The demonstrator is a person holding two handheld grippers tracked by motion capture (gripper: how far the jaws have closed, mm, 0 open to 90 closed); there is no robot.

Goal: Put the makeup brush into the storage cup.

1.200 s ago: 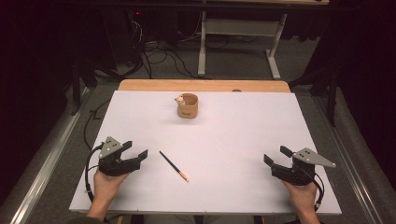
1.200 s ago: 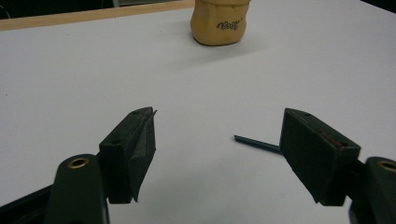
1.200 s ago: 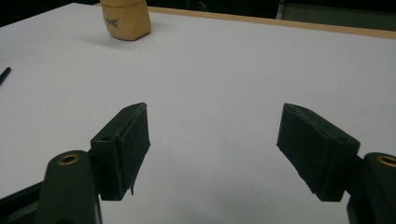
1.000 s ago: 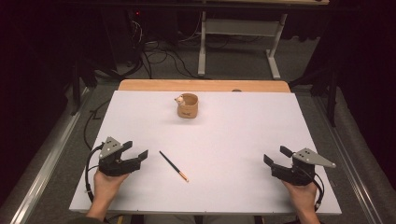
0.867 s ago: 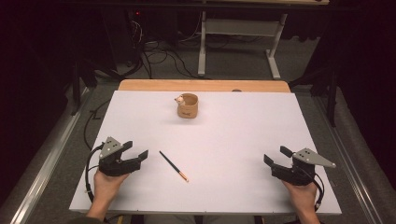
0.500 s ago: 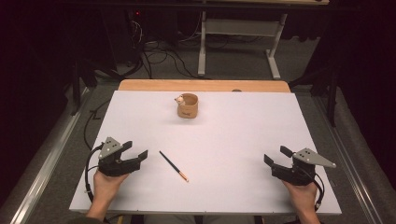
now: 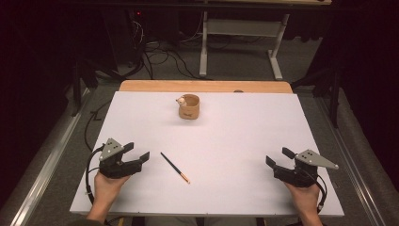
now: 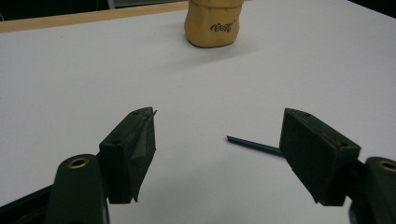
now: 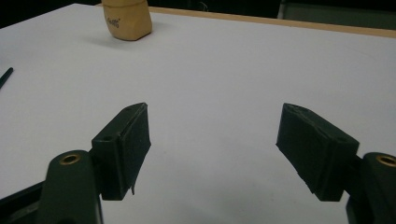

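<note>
White counter (image 7: 235,141) under dim light, cables on floor beyond. Brush (image 7: 174,167) lying flat near left claw (image 7: 139,157), long axis diagonal, dark handle far-left, orange tip near-right. Tan cup (image 7: 189,107) far centre; writing legible only from left claw view, roughly "Best". Both claws spread, empty; right claw (image 7: 277,157) well apart.

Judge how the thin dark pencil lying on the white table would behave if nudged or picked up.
The pencil is thin, straight and lying flat, so it is probably stiff and light. It looks round, so a sideways nudge may roll it across the smooth table. Lying so low, it may slip from the left tongs unless pinched squarely.
</note>
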